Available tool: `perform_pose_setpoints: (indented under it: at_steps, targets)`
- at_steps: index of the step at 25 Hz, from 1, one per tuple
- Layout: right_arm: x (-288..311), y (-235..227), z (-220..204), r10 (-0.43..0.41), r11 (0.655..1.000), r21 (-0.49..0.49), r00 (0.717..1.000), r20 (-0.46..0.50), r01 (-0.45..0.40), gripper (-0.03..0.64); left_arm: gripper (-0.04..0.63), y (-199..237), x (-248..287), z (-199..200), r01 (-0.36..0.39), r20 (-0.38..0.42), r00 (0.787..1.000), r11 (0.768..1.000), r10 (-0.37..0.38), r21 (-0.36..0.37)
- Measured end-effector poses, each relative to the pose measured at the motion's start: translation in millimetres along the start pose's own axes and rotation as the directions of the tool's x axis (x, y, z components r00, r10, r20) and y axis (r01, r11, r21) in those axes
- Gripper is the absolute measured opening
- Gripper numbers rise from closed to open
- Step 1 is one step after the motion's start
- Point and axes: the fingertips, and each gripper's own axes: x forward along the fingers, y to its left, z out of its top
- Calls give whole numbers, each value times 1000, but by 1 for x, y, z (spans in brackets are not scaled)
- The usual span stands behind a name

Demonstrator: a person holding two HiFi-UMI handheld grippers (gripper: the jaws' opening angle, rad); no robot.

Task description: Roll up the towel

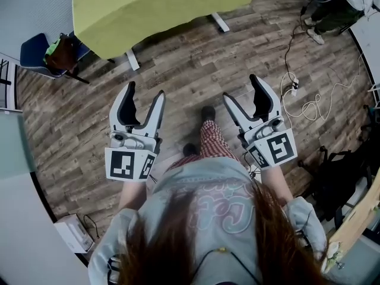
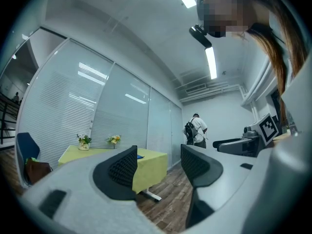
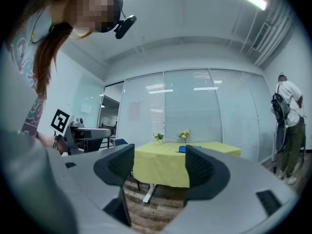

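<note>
Pale-blue sweatshirt (image 1: 219,203), red-checked trousers (image 1: 212,141); grey hand-held grippers (image 1: 146,89) (image 1: 240,86), black pads (image 1: 126,108), square-marker cubes (image 1: 127,164).

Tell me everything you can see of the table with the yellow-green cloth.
The table stands on the wood-plank floor. A yellow-green cloth covers its top and hangs down its sides, lying smooth. Beneath the cloth, white legs with flat feet rest on the floor. On top stand two small flower arrangements near the far edge. A flat blue item lies closer to the front, too small to identify.
</note>
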Motion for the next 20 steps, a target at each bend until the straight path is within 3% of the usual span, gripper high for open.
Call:
perform_pose_setpoints:
  at_steps: [20]
  targets:
    - [114,-107,7,55,998,-14,998,19,-55,313,252,51,142,3,-46,10,999,998,46,47]
